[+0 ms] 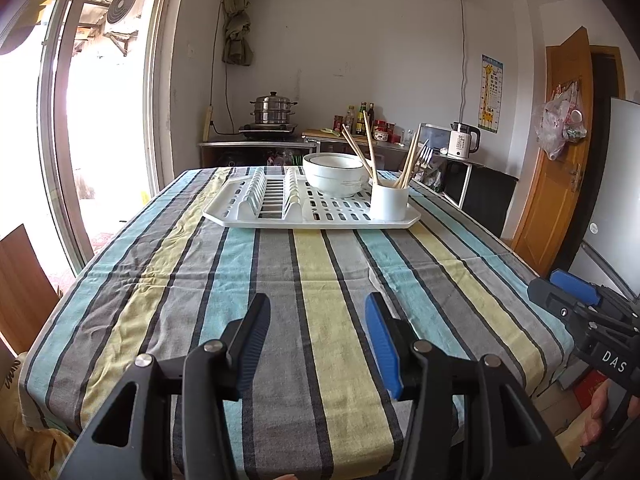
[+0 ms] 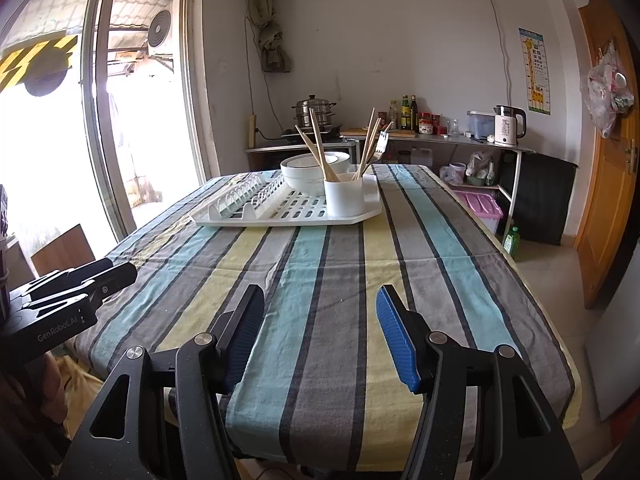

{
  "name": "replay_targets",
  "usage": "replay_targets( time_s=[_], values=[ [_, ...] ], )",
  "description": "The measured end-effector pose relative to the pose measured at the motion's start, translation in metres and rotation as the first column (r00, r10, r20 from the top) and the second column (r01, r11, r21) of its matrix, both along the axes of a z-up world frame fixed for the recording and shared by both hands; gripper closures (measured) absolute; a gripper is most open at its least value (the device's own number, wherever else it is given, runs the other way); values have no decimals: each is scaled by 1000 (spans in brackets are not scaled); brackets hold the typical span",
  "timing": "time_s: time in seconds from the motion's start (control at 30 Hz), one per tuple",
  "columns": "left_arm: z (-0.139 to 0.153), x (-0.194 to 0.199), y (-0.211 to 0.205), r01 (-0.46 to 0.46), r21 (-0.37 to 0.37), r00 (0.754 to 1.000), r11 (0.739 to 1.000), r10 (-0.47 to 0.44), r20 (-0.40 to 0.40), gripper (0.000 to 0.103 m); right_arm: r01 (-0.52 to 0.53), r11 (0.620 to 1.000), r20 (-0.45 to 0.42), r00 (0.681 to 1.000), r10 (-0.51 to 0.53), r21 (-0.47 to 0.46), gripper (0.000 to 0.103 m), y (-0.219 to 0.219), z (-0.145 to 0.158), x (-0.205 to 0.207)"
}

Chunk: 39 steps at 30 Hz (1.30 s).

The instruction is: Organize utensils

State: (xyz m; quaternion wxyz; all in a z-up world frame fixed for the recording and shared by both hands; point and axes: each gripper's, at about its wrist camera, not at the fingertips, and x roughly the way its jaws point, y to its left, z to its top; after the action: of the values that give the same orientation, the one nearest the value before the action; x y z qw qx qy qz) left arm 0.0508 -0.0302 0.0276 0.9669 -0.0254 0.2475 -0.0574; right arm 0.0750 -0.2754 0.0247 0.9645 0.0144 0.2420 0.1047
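At the near edge of the table, the left gripper [image 1: 318,330] and the right gripper [image 2: 320,326] both hover over the striped tablecloth [image 1: 280,280] with their jaws apart and nothing between them. The cloth ahead of them is bare up to the far end.

There a white drying rack [image 1: 320,222] lies across the table near its far edge. On the rack's near right corner stands a white cup [image 1: 389,202] with chopsticks [image 1: 409,160] and a fork [image 1: 423,158] leaning out of it. Just behind the cup are stacked bowls [image 1: 335,174], with another pair of chopsticks [image 1: 358,148] that seem to rest in them, though which vessel holds their lower ends is hard to tell.

The chopsticks look light, stiff and thin, likely to roll or pivot in a loose pinch; taking them across the upper shaft, well clear of the cup's rim, seems safest. The fork is probably heavier and slicker; its handle is hidden inside the cup. The bowls look breakable, so keep clear.
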Motion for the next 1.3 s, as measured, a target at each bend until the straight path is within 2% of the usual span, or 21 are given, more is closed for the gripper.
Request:
replay_targets(
  time_s=[1.3],
  values=[
    [-2, -3, -6, 1, 21, 1000, 1000, -1, 0, 51, -8, 1000, -1, 1000, 8, 4, 44, 2, 4, -4]
  ],
)
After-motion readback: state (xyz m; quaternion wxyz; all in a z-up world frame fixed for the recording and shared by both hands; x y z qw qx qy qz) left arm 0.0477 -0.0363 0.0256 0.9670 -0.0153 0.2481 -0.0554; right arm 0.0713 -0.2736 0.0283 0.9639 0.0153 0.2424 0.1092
